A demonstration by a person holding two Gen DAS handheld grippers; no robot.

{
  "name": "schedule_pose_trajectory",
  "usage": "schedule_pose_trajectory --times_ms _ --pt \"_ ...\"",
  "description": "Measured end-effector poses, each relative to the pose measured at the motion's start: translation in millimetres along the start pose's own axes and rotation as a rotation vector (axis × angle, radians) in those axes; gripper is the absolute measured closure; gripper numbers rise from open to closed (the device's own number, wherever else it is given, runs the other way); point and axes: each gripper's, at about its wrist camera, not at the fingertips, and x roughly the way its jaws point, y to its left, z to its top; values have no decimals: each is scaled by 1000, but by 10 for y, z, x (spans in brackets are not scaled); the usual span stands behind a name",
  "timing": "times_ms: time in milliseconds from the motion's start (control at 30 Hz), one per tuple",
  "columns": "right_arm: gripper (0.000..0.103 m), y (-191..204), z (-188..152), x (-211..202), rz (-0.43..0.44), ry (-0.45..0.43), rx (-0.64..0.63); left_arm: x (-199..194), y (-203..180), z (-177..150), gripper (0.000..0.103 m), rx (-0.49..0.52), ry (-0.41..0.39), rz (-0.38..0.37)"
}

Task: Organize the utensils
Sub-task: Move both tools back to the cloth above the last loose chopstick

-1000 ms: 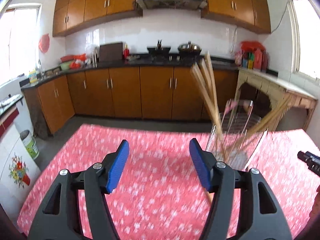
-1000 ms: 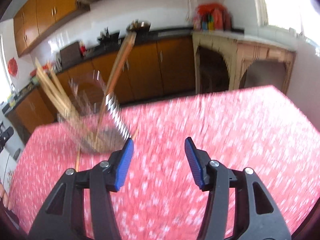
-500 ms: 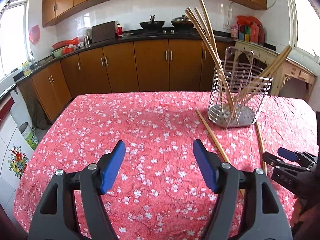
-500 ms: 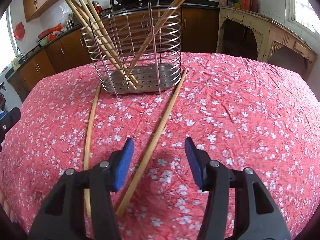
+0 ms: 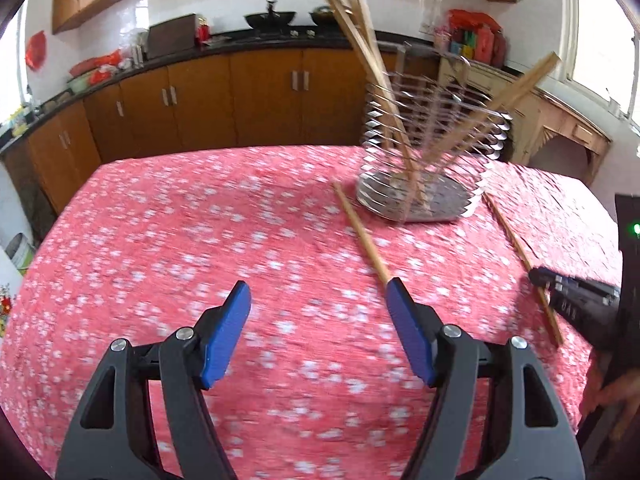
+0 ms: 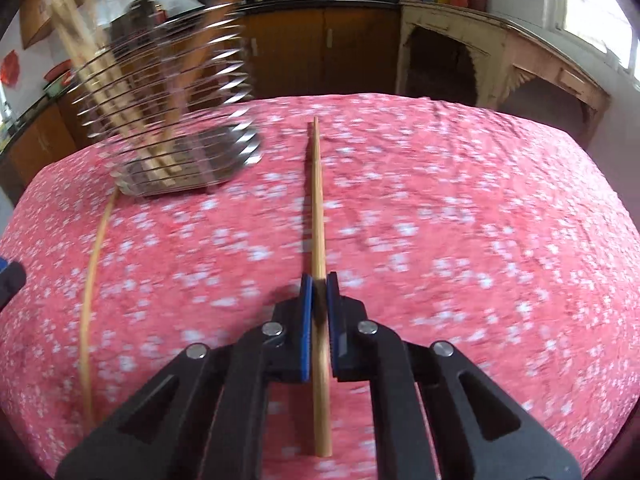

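Note:
A wire utensil holder (image 5: pixel 432 152) (image 6: pixel 172 120) stands on the red flowered tablecloth (image 5: pixel 200 240) and holds several wooden chopsticks, leaning out of its top. My right gripper (image 6: pixel 319 280) is shut on one wooden chopstick (image 6: pixel 318 200) that points toward the far edge; this chopstick (image 5: pixel 520 248) and the right gripper (image 5: pixel 568 300) also show at the right of the left wrist view. A second loose chopstick (image 5: pixel 360 232) (image 6: pixel 92 264) lies on the cloth left of the holder. My left gripper (image 5: pixel 318 292) is open and empty, its right finger just near that chopstick's near end.
Wooden kitchen cabinets (image 5: pixel 240 96) and a dark counter with pots run along the far wall. A pale side table (image 6: pixel 500 64) stands at the right beyond the table's far edge. The cloth (image 6: pixel 460 240) stretches to the right of the held chopstick.
My right gripper has closed on the right-hand chopstick, which now points straight ahead. My left gripper moved forward and right, up to the near end of the other chopstick.

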Motion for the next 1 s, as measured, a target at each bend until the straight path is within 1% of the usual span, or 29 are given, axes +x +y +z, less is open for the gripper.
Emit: schedule_pose_trajectory --times_ms 100,133,167,200,233,267,300,333,400,433,533,633,700,767,933,967,1000 --pt "95 -295 41 37 -31 -3 38 111 -202 -12 34 19 41 -36" --pt "95 -356 43 41 -31 -3 49 161 -272 -16 36 27 57 -45" --pt "95 -415 44 47 -28 -4 59 202 -337 -19 42 38 71 -49" --pt "95 -451 42 57 -25 -5 62 257 -419 -28 44 56 89 -47" --pt "95 -452 31 63 -25 -6 61 304 -484 -38 49 71 103 -39" --pt "95 -448 27 63 -23 -7 58 348 -534 -51 59 85 114 -30" --pt "95 -441 25 67 -24 -9 53 393 -574 -57 64 95 127 -19" --pt "95 -445 33 84 -19 -11 51 450 -591 -64 75 99 144 -1" --pt "95 -418 28 90 -2 -12 45 503 -567 -61 84 98 138 34" --pt "95 -389 -6 57 6 -12 40 511 -553 -47 92 98 136 42" --pt "95 -319 5 64 38 -11 23 557 -355 11 95 80 146 76" --pt "95 -247 33 85 67 -11 12 612 -27 70 95 51 142 126" --pt "95 -215 39 86 74 -14 8 634 215 103 95 20 143 137" --pt "95 -176 36 62 75 -15 8 637 358 113 95 5 144 123" --pt "93 -156 -1 -7 68 -15 -15 536 559 61 95 -26 139 44" --pt "92 -156 -28 -49 68 -22 -20 497 587 41 94 -32 133 30" --pt "86 -141 -66 -108 63 -28 -30 432 625 4 94 -36 124 11"
